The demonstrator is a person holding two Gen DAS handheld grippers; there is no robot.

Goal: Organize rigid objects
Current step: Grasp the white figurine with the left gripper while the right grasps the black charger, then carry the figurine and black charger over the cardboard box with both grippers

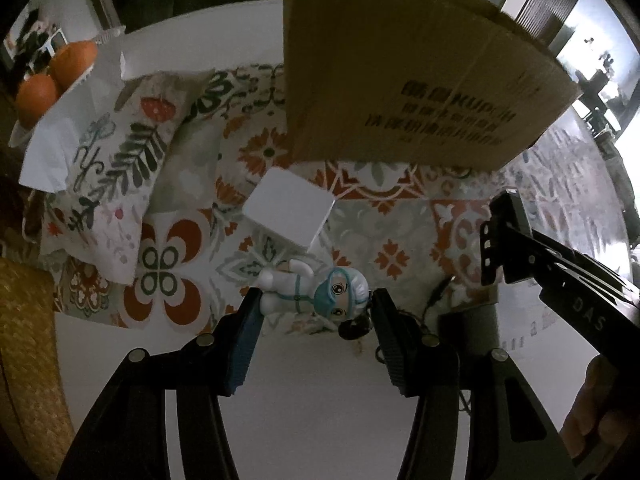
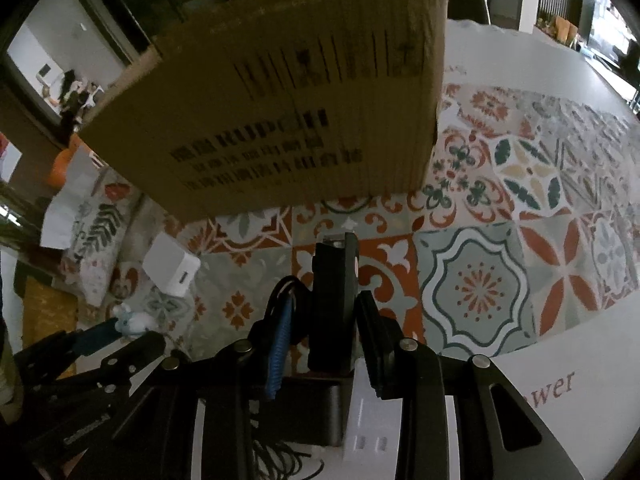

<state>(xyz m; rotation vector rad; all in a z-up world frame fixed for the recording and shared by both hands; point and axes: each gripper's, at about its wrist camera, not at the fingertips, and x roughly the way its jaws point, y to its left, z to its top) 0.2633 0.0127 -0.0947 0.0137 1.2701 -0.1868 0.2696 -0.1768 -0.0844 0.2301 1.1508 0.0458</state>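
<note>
The left gripper (image 1: 316,304) brackets the toy figure (image 1: 316,290) wide open, while the right gripper (image 2: 320,312) clamps a black block (image 2: 332,300)

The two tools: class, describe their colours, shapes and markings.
Both the left tool and the right tool are black, with angular linkage arms joined by silver round rivets. Each has one ribbed blue finger pad and one black. White lettering "DAS" marks the right tool's arm.

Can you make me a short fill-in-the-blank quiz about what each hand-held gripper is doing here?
1. The left hand-held gripper has its fingers on either side of a small ____ wearing a teal mask.
2. The right hand-held gripper is shut on a ____ device.
3. Beyond the white cube stands a ____ box.

Missing words: figurine; black; cardboard
</note>
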